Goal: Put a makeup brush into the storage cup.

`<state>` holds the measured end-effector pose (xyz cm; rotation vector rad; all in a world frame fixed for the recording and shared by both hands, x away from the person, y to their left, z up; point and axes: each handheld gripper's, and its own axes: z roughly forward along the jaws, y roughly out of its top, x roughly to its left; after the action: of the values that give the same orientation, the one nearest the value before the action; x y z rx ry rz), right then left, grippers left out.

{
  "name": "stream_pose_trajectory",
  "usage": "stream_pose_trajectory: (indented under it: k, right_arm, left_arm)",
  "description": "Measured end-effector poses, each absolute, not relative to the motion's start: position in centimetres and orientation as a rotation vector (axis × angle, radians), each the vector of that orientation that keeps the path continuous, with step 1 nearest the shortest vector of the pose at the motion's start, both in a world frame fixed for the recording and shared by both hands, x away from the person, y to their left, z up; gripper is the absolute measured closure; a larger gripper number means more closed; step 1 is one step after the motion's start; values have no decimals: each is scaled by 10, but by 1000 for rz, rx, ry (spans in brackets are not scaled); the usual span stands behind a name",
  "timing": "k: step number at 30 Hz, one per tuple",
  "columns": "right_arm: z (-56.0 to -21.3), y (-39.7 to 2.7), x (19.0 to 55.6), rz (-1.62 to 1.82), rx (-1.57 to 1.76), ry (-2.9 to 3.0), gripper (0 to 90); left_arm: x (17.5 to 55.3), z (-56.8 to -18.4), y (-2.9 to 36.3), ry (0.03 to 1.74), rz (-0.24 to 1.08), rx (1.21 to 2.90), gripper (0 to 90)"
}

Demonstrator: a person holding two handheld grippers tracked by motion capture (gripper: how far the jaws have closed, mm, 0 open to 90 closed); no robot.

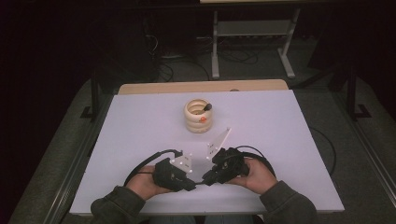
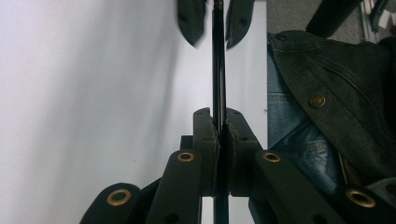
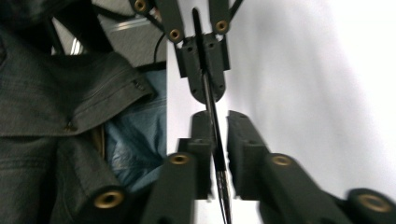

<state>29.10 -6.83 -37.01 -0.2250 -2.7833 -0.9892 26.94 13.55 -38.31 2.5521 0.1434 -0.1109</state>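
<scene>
Near the table's front edge, two hands hold my grippers tip to tip. A thin black stick [image 1: 200,181] runs between them. My left gripper [image 1: 192,185] is shut on the stick [image 2: 218,60], its pads pressed together around it [image 2: 218,122]. My right gripper [image 1: 206,178] faces it; in the right gripper view its jaws [image 3: 219,123] stand slightly apart. There the stick [image 3: 220,182] lies against one jaw with a gap on the other side. A ringed wooden holder [image 1: 198,115] stands mid-table with a dark-tipped item and an orange piece in it.
The white table top [image 1: 140,126] stretches around the holder. A person's dark jacket [image 2: 336,88] and blue jeans [image 3: 135,140] are close behind the grippers at the front edge. Black cables [image 1: 254,151] loop from both grippers. A grey stand [image 1: 252,42] is on the floor beyond.
</scene>
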Motion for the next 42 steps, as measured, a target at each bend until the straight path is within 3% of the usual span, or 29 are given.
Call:
stream_pose_trajectory:
  k: [5, 10, 19, 25, 30, 36, 38, 41, 42]
  right_arm:
    - [-368, -83, 294, -1066, -297, -2777, 667]
    - [-372, -86, 297, -1049, -292, -2746, 663]
    - [-375, -81, 296, -1009, -219, -2700, 835]
    - [-377, -80, 299, -932, -210, -2689, 846]
    - [-375, -77, 300, -882, -202, -2731, 847]
    - [-367, -75, 299, -909, -180, -2730, 844]
    - [-365, -78, 299, -951, -199, -2743, 788]
    - [-363, -85, 301, -1045, -302, -2705, 594]
    - [-364, -88, 302, -1074, -315, -2706, 590]
  left_arm:
    - [270, -384, 141, 178, -114, 2523, 846]
    - [268, -382, 144, 185, -124, 2483, 846]
    - [268, -382, 144, 182, -111, 2485, 836]
    - [269, -383, 143, 201, -103, 2519, 721]
    - [270, -381, 140, 172, -104, 2539, 742]
    - [269, -381, 140, 167, -103, 2533, 838]
    - [268, -380, 140, 158, -86, 2534, 848]
    - [267, -379, 143, 194, -79, 2504, 848]
    - [268, -378, 144, 205, -72, 2497, 848]
